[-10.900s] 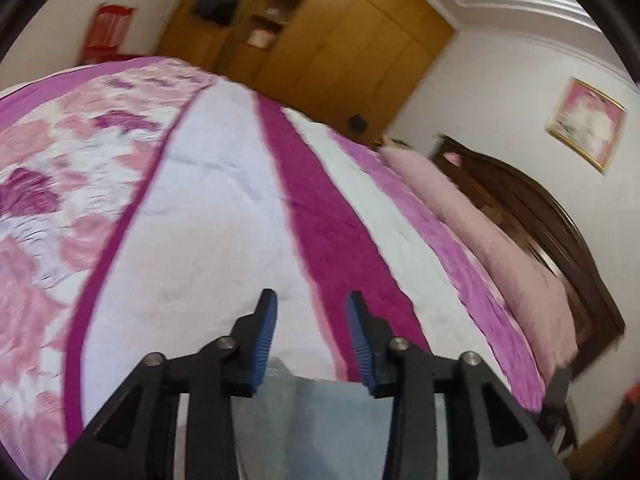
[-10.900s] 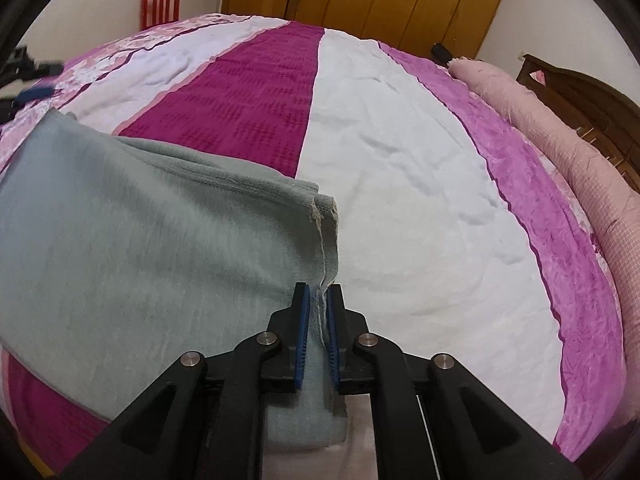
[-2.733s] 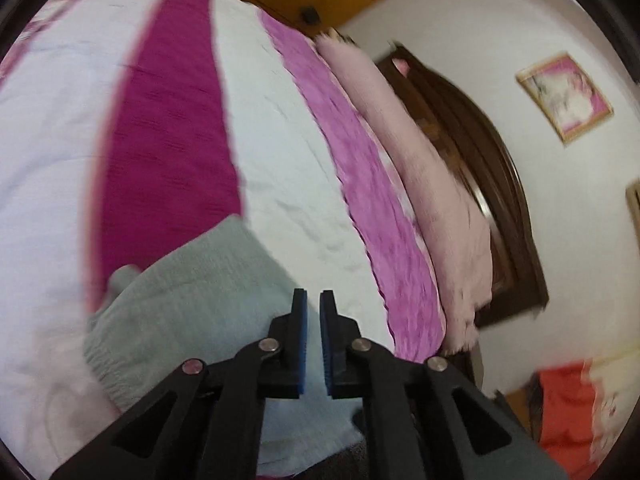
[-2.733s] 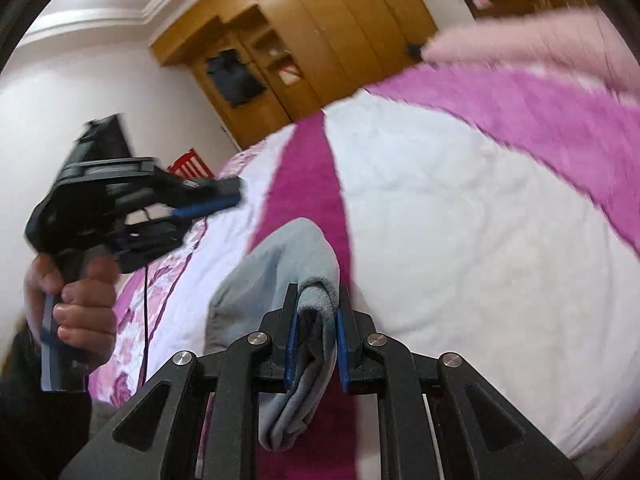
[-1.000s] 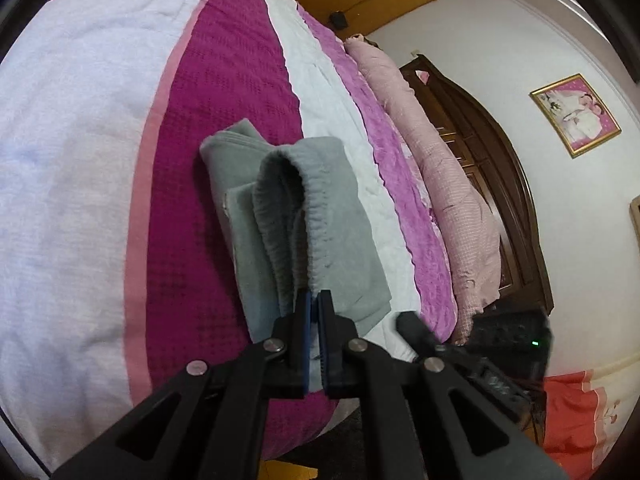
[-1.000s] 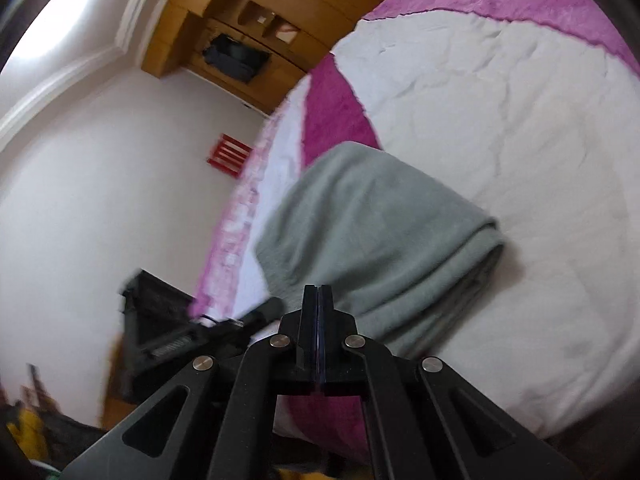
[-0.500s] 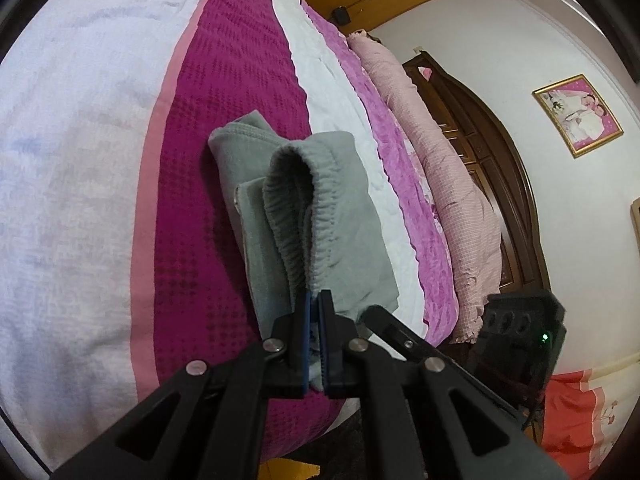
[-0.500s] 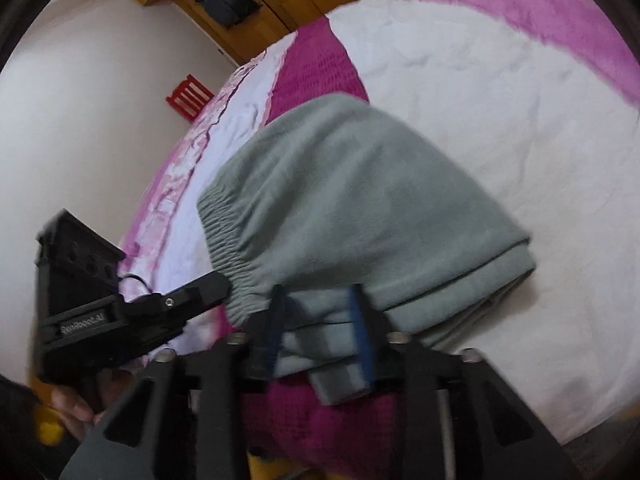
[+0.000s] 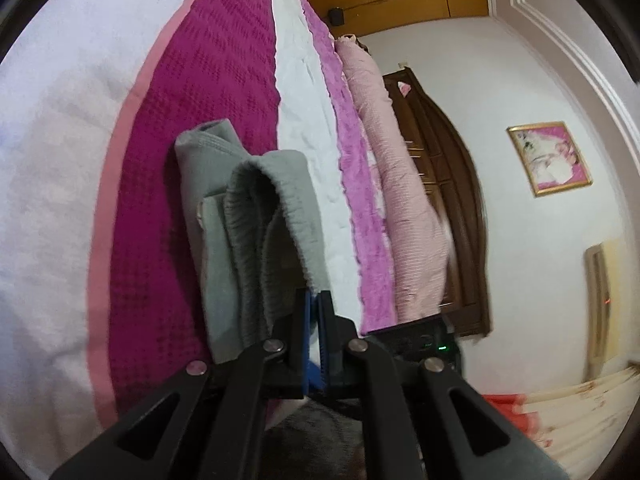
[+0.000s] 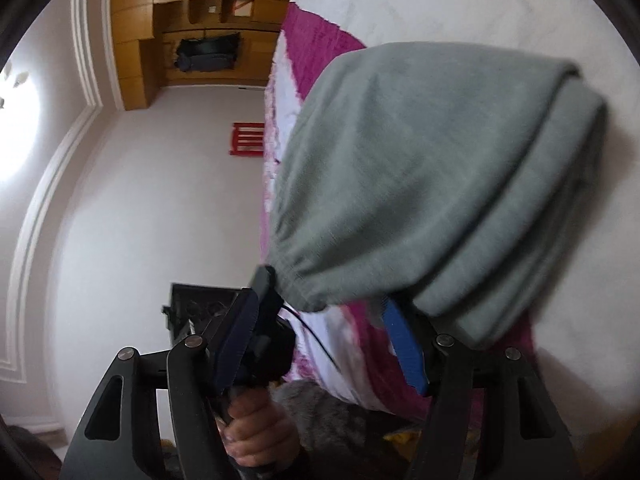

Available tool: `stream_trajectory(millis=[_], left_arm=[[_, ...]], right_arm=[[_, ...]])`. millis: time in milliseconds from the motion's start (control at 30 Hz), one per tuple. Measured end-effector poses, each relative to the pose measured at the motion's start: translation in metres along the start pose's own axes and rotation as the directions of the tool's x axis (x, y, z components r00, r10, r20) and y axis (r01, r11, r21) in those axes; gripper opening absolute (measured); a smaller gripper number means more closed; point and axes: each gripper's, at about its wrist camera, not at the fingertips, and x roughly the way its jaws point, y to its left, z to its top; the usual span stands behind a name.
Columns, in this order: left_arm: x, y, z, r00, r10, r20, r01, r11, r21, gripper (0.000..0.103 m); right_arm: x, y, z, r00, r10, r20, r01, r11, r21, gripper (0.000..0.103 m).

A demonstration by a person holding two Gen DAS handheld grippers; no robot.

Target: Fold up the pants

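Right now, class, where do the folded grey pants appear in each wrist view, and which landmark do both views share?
Left wrist view: the grey pants lie at centre, running down to the left tongs, shut on their waistband.
Right wrist view: the grey pants fill the upper right, above the open right tongs.
Shared landmark: the magenta stripe of the bedspread.

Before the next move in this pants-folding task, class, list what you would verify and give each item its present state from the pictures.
1. Left gripper shut on the waistband edge of the grey pants: ok.
2. Right gripper open, fingers wide apart: ok.
3. Pants folded into a compact stack of layers: ok.
4. Stack resting on the bedspread: ok, near the bed's edge.
5. Waistband lying flat on the stack: not ok, it stands lifted and open.
6. Right gripper's fingers clear of the cloth: cannot tell, one blue pad sits against the stack's edge.
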Motion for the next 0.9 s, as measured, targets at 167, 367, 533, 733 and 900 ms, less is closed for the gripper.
stream_trajectory(millis=[167,367,533,733,900], left_arm=[[-0.003,-0.001,-0.004,1.000,0.005,-0.001,-0.005,1.000,-0.003,0.003],[-0.007,0.010,-0.004,0.998,0.058,0.004,-0.058,0.998,-0.026,0.000],[-0.018,0.017,0.000,0.992,0.115,0.044,-0.113,0.993,-0.039,0.000],[-0.009,-0.012,0.026,0.992,0.114,0.056,-0.120,0.987,0.111,0.036],[0.024,-0.004,0.033,0.968,0.243,0.066,-0.251,0.950,0.184,0.004]], right_arm=[[-0.009,-0.021,0.005,0.997,0.026,0.074,-0.031,0.998,0.061,0.003],[-0.026,-0.022,-0.003,0.987,-0.115,0.110,0.106,0.991,0.078,0.002],[-0.022,-0.012,-0.010,0.972,-0.224,0.066,0.222,0.975,0.031,0.002],[-0.014,-0.010,-0.006,0.950,-0.305,0.064,0.306,0.952,-0.014,0.000],[-0.015,-0.007,-0.002,0.942,-0.332,0.049,0.334,0.942,-0.041,0.001]])
